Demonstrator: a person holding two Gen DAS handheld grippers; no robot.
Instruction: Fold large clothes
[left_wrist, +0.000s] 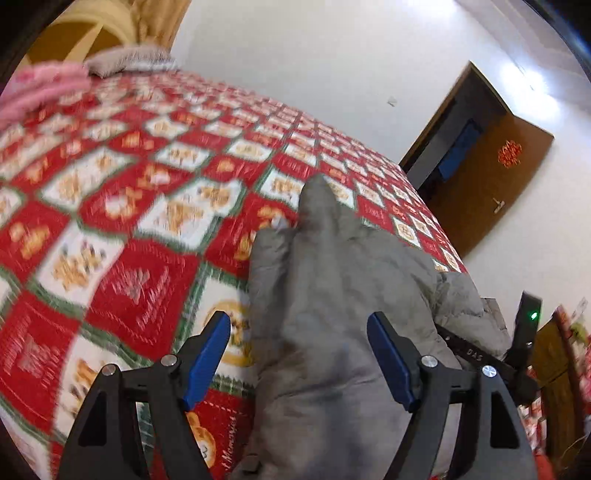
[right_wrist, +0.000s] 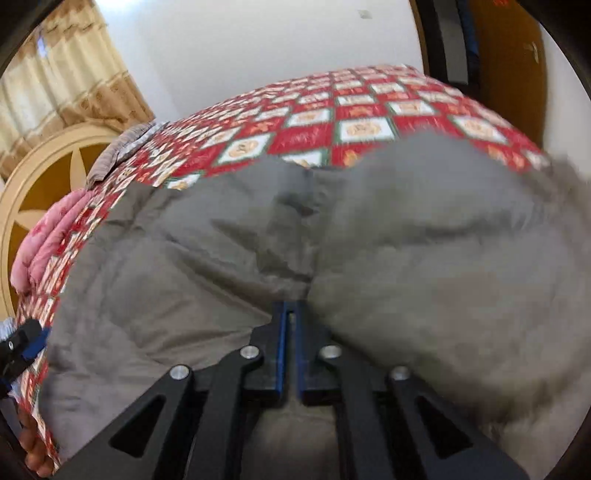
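Observation:
A grey padded jacket (left_wrist: 332, 295) lies on a bed covered by a red and white patchwork quilt (left_wrist: 129, 206). My left gripper (left_wrist: 298, 319) hovers over the jacket's left part, jaws wide open. Its blue pads (left_wrist: 207, 358) stand apart, with the cloth below them and untouched. In the right wrist view the jacket (right_wrist: 184, 266) fills the middle. My right gripper (right_wrist: 291, 306) is shut, and the cloth puckers at its tip, so it pinches a fold. The jacket's right side (right_wrist: 461, 258) bulges up, blurred. The left gripper (right_wrist: 22, 343) shows at the left edge.
A pink blanket (left_wrist: 40, 88) and a grey pillow (left_wrist: 129, 61) lie at the head of the bed, by a cream headboard (right_wrist: 44, 173) and curtain (right_wrist: 62, 74). A brown door (left_wrist: 491, 184) stands open past the bed's far corner. White wall runs behind.

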